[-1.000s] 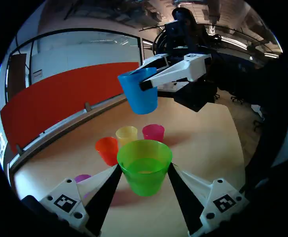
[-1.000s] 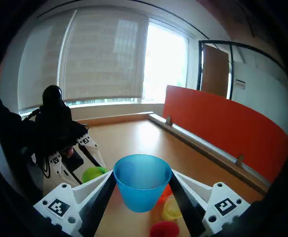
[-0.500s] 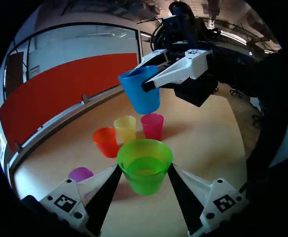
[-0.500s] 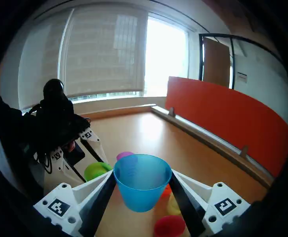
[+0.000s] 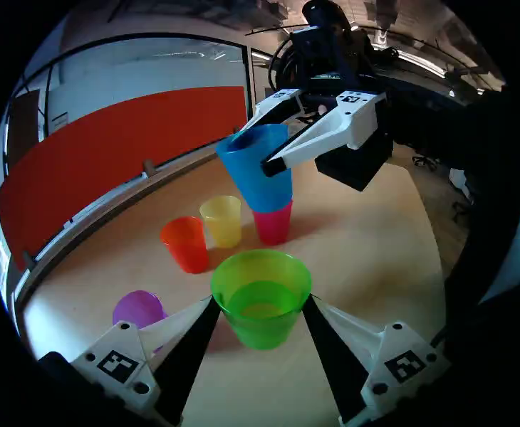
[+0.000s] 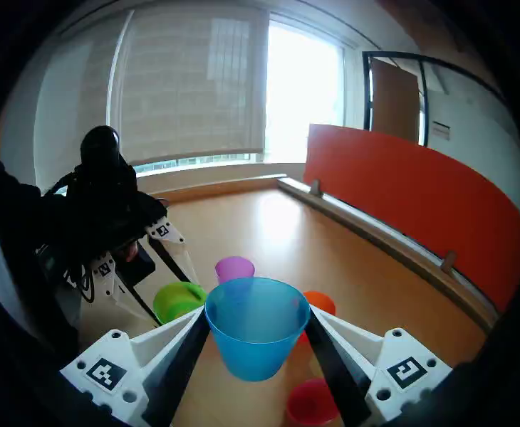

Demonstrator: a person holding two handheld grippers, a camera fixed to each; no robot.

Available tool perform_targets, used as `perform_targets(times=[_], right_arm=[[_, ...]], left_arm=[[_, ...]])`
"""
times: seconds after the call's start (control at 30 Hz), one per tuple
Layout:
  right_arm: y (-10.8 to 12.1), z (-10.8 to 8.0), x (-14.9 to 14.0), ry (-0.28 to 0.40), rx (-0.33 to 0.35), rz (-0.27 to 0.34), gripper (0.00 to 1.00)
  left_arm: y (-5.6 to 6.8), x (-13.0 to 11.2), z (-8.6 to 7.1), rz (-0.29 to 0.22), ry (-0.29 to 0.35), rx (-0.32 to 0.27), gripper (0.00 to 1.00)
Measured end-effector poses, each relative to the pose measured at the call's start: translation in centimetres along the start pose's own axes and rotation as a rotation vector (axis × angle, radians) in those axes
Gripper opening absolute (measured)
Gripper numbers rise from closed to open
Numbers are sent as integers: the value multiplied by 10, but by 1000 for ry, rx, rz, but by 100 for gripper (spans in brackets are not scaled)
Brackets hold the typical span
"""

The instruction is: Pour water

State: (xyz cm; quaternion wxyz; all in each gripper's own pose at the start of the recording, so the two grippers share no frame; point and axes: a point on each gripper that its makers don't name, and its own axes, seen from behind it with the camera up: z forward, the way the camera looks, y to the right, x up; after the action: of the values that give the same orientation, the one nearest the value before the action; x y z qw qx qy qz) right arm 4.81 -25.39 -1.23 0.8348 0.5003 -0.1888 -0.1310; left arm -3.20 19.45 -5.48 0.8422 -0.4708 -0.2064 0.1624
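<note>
Presently, right gripper (image 6: 256,317) grips the blue cup (image 5: 253,171), tilted, above and beyond the green cup (image 5: 260,324) clamped in left gripper's (image 5: 260,302) jaws.

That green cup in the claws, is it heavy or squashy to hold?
Probably light: the green cup looks like thin translucent plastic, so it may flex under the fingers. It seems partly filled, so tilting could spill.

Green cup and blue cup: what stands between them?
In the left gripper view, the pink cup, on the table below the blue cup; the yellow cup and orange cup stand beside it.
</note>
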Motion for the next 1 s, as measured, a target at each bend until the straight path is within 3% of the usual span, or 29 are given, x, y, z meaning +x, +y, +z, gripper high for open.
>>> perform_targets(times=[1.0], right_arm=[[-15,16,-46,-66,41,5,92]], left_arm=[[-1,-21,0,-3,-59,-9,83]])
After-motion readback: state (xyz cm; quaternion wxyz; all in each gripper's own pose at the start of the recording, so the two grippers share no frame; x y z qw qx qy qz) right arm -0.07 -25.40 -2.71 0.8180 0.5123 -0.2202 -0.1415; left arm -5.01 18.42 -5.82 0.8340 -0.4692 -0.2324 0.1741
